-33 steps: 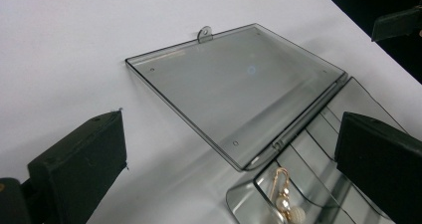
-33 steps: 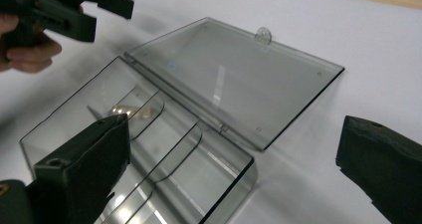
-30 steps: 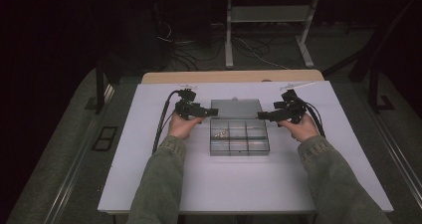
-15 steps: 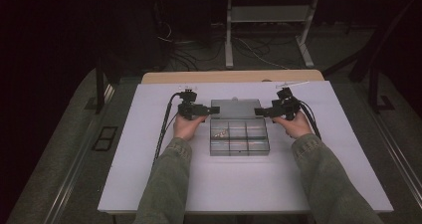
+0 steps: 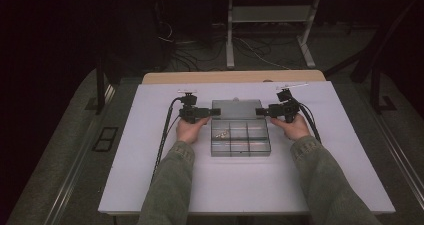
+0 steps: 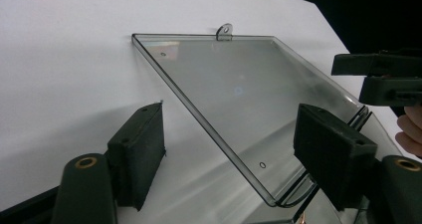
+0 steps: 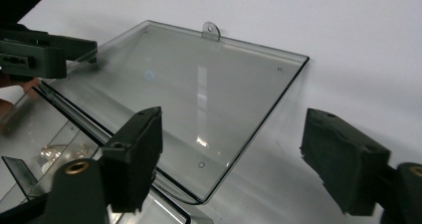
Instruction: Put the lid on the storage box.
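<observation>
High view: I sit at a white table [image 5: 150, 185], 1 gripper in each hand. A clear box [image 5: 240, 137] with 6 compartments lies at the centre, its lid [image 5: 235, 107] flat on the far side. Small metal bits [image 5: 220, 133] sit in the near-left compartment. My left gripper [image 5: 212, 112] points in at the lid's left edge, my right gripper [image 5: 260, 112] at its right edge.

Left gripper view: my jaws are spread apart, holding nothing. The lid [image 6: 239, 99] lies flat between them, its corner just ahead, a small tab [image 6: 224, 32] on the far edge. The right gripper [image 6: 370, 77] waits across.

Right gripper view: these jaws are also released and empty, straddling the lid's [image 7: 199, 99] other corner. The left gripper [image 7: 45, 52] shows beyond.

Risk, I judge: the thin, slick lid could slip from a shallow pinch, or uneven lifting could jolt the box and scatter the bits.
</observation>
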Available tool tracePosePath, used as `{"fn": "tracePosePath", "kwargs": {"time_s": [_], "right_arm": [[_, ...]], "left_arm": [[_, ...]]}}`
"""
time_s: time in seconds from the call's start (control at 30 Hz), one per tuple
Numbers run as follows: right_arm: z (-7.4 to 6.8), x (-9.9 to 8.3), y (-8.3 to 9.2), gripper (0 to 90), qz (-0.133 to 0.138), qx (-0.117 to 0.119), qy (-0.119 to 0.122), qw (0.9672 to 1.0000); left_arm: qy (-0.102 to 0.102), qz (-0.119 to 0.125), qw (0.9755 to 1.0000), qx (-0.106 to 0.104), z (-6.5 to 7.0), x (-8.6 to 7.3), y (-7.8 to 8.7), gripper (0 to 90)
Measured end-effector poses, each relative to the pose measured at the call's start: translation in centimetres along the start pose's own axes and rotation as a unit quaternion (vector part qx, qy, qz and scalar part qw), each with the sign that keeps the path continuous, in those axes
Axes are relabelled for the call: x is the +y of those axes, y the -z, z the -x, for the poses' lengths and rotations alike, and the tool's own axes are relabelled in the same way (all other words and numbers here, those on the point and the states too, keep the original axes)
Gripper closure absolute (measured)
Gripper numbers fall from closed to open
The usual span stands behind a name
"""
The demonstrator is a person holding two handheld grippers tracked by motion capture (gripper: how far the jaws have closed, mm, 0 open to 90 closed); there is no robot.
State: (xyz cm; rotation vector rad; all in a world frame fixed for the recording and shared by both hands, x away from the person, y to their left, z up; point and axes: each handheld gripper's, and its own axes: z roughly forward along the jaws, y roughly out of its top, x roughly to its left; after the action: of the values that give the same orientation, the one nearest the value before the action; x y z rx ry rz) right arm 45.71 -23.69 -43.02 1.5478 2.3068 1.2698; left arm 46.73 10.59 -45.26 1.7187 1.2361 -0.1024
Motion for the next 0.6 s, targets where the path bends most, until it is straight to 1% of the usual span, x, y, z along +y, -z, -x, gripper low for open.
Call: {"fn": "tracePosePath", "kwargs": {"time_s": [0.03,0.13,0.2,0.27,0.37,0.47,0.6], "right_arm": [[0.04,-0.05,-0.10,31.5,-0.002,0.003,-0.001,1.0000],[0.18,-0.16,-0.37,33.1,-0.009,0.009,-0.007,0.9999],[0.24,-0.23,-0.50,33.7,-0.014,0.010,-0.015,0.9997],[0.33,-0.32,-0.63,34.5,-0.017,0.013,-0.020,0.9996],[0.48,-0.35,-0.73,36.3,-0.017,0.022,-0.028,0.9992],[0.47,-0.36,-0.84,37.7,-0.016,0.029,-0.033,0.9989],[0.47,-0.46,-1.07,38.9,-0.015,0.040,-0.044,0.9981]], "left_arm": [[0.000,-0.001,1.0000,-0.001,0.05,-0.01,-0.03,28.5],[0.000,0.001,1.0000,-0.009,0.23,-0.01,-0.11,30.7],[-0.002,-0.001,0.9999,-0.010,0.33,-0.04,-0.21,31.4],[0.003,-0.002,0.9999,-0.014,0.35,-0.14,-0.35,32.1],[0.002,-0.011,0.9999,-0.010,0.27,-0.25,-0.49,35.0],[0.006,-0.017,0.9997,-0.016,0.20,-0.32,-0.61,36.6],[0.014,-0.014,0.9996,-0.018,0.20,-0.35,-0.74,38.8]]}}
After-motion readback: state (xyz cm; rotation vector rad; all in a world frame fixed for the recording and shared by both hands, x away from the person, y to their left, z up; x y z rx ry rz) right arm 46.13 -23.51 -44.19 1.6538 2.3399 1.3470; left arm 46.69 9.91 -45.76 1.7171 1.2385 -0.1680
